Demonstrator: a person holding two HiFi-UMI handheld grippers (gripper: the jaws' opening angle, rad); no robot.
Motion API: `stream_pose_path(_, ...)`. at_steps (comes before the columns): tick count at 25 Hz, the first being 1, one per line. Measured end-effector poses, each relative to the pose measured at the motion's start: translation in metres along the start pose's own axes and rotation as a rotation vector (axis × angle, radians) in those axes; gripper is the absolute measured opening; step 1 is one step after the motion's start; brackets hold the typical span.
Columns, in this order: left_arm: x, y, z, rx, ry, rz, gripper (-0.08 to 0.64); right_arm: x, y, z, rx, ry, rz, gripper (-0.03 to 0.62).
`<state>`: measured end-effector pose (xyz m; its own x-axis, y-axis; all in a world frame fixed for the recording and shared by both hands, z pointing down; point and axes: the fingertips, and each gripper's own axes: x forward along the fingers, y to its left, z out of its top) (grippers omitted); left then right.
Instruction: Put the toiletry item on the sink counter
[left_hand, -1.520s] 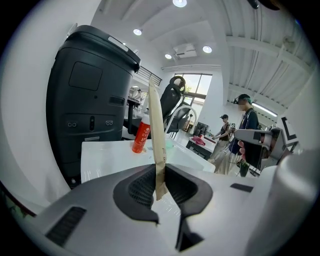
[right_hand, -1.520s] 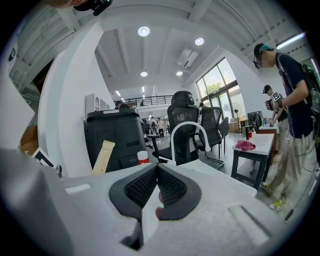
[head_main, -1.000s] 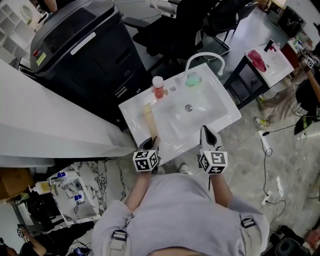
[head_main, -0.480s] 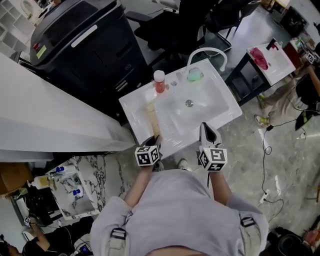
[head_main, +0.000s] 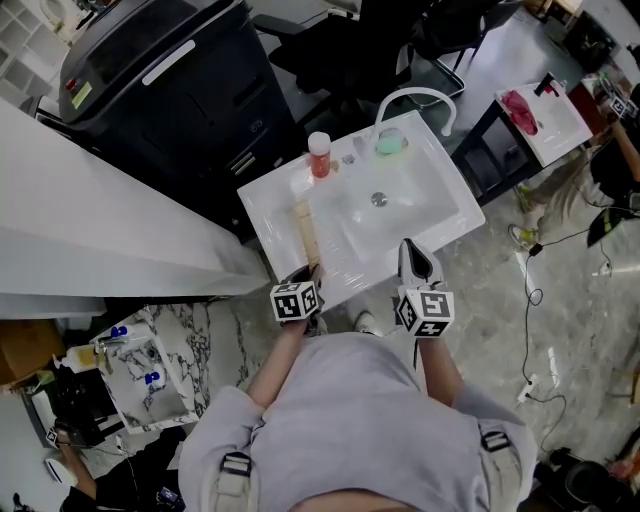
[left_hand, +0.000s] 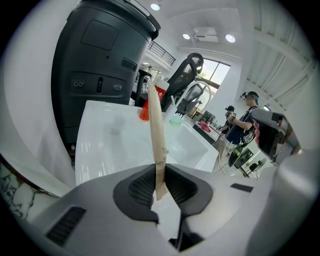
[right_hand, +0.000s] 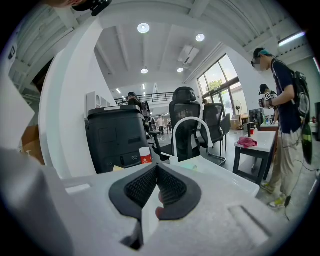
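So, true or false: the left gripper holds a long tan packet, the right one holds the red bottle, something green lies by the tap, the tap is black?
The left gripper holds a long tan packet: true.
The right gripper holds the red bottle: false; its jaws are together and empty, and the bottle stands at the back of the sink counter.
A green thing lies by the tap: true.
The tap is black: false; it is white.

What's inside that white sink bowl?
A drain shows in the sink bowl; a green item sits at its far rim. The right gripper hides part of the near rim.
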<state>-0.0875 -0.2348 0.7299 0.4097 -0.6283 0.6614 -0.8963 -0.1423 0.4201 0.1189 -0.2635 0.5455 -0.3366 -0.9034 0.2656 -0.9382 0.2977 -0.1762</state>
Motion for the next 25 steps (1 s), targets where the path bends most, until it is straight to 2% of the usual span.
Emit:
stream_pose_path(12, 0.018, 0.008, -0.029, -0.121, 0.086, -0.043, 0.049, -0.004, -0.002, -0.003, -0.004, 0.004, -0.008, 0.005)
stream_pose_path(25, 0.029, 0.017, -0.034, -0.135, 0.123, -0.016, 0.051, -0.008, -0.001, -0.004, -0.006, 0.01, -0.012, 0.005)
